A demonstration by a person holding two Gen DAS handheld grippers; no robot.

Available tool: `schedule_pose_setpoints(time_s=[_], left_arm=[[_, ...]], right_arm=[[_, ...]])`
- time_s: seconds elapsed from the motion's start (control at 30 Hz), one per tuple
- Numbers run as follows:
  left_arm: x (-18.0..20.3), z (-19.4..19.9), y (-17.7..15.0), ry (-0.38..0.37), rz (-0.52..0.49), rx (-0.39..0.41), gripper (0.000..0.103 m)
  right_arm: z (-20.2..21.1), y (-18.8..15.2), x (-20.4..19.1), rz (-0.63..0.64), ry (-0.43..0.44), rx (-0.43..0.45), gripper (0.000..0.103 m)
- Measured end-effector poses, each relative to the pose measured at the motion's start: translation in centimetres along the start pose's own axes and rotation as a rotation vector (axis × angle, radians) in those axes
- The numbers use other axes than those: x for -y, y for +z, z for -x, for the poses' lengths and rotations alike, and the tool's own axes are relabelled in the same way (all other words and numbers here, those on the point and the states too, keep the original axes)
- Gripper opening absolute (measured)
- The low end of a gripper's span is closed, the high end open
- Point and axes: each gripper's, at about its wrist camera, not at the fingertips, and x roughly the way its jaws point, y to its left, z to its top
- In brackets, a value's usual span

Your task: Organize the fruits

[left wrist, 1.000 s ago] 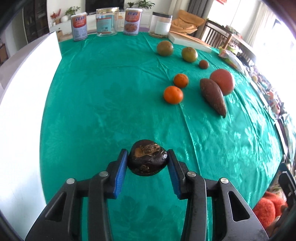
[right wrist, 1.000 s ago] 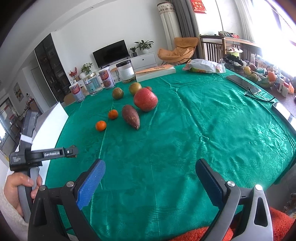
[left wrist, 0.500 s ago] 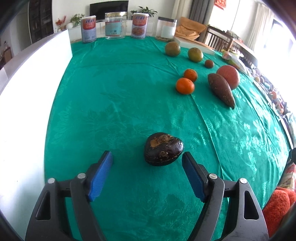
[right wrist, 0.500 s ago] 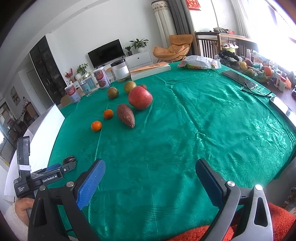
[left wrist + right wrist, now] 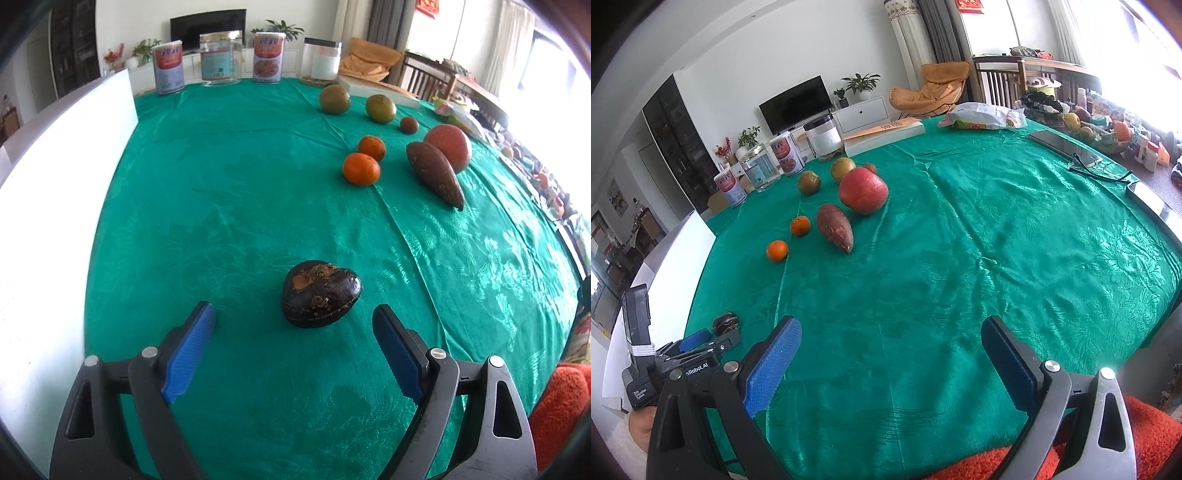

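Far left, the left gripper (image 5: 293, 325) carried a label reading "nRobot.AI" in the right wrist view; its jaws had just been opening and stood wide. The dark, scuffed fruit (image 5: 320, 294) lay between them on the green tablecloth (image 5: 221, 206), touching neither blue pad. Along the table's far edge stood a printed tin (image 5: 168, 69), a clear jar (image 5: 220, 59) and a second tin (image 5: 269, 57), their writing too small to read, then a white-filled jar (image 5: 321, 62). Right of centre sat two tangerines (image 5: 361, 168), a sweet potato (image 5: 434, 173) touching a big red fruit (image 5: 448, 147), and two greenish oranges (image 5: 334, 99) behind. The right gripper (image 5: 890, 341) hung open over bare cloth, nothing between its pads. A phone (image 5: 1065, 146) lay far right.
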Motion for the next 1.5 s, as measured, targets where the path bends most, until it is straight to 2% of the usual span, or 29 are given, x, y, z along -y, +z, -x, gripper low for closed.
schedule_pose_setpoints(time_s=[0.2, 0.37, 0.47, 0.5, 0.53, 0.57, 0.6, 0.67, 0.77, 0.83, 0.9, 1.03, 1.1, 1.2, 1.27, 1.3, 1.4, 1.5], left_arm=[[-0.9, 0.3, 0.3, -0.035, 0.044, -0.030, 0.088], [-0.1, -0.2, 0.7, -0.041, 0.029, -0.040, 0.086], [0.6, -0.5, 1.1, -0.041, 0.003, -0.035, 0.071], [0.9, -0.6, 1.2, -0.038, -0.011, -0.031, 0.063], [1.1, -0.7, 1.3, -0.037, -0.025, -0.028, 0.051], [1.3, -0.8, 1.4, -0.035, -0.040, -0.023, 0.043], [1.4, -0.8, 1.4, -0.033, -0.049, -0.021, 0.041], [1.1, -0.9, 1.3, -0.050, -0.037, -0.024, 0.041], [0.4, -0.7, 1.1, -0.079, -0.008, -0.034, 0.040], [-0.1, -0.4, 1.0, -0.094, 0.012, -0.044, 0.040], [-0.8, -0.1, 0.9, -0.104, 0.039, -0.054, 0.040], [-1.7, 0.6, 0.6, -0.123, 0.074, -0.071, 0.040], [-1.8, 1.1, 0.5, -0.125, 0.073, -0.068, 0.040], [-1.8, 1.3, 0.3, -0.135, 0.078, -0.073, 0.040], [-1.8, 1.3, 0.3, -0.141, 0.080, -0.078, 0.040], [-1.8, 1.3, 0.3, -0.146, 0.081, -0.081, 0.040], [-1.7, 1.8, 0.3, -0.163, 0.079, -0.076, 0.040], [-1.5, 2.3, 0.0, -0.180, 0.077, -0.072, 0.040]], right_arm=[[-0.1, 0.0, -0.1, 0.002, -0.001, -0.008, 0.098], [-0.4, 0.0, 0.4, -0.024, 0.013, -0.020, 0.098], [-0.7, 0.0, 1.1, -0.058, 0.036, -0.041, 0.098], [-0.9, 0.1, 1.3, -0.072, 0.045, -0.053, 0.098], [-1.3, 0.2, 1.4, -0.081, 0.056, -0.074, 0.098], [-2.0, 0.4, 1.5, -0.088, 0.072, -0.115, 0.098], [-2.8, 0.7, 1.6, -0.096, 0.089, -0.160, 0.098], [-4.2, 2.1, 1.3, -0.083, 0.120, -0.210, 0.098], [-6.6, 6.2, -0.3, -0.001, 0.099, -0.235, 0.098], [-9.1, 9.0, -1.9, 0.042, 0.103, -0.252, 0.098], [-12.4, 10.9, -3.8, 0.087, 0.125, -0.311, 0.097], [-18.6, 11.7, -7.2, 0.183, 0.094, -0.419, 0.088], [-20.7, 11.4, -8.1, 0.216, 0.065, -0.448, 0.087], [-21.6, 11.4, -9.0, 0.258, 0.019, -0.412, 0.084], [-21.1, 11.5, -9.3, 0.274, 0.030, -0.398, 0.046], [-20.9, 11.4, -9.2, 0.269, 0.033, -0.426, 0.040], [-19.0, 9.7, -8.6, 0.263, 0.065, -0.514, 0.040], [-17.2, 8.0, -8.2, 0.291, 0.050, -0.564, 0.041]])
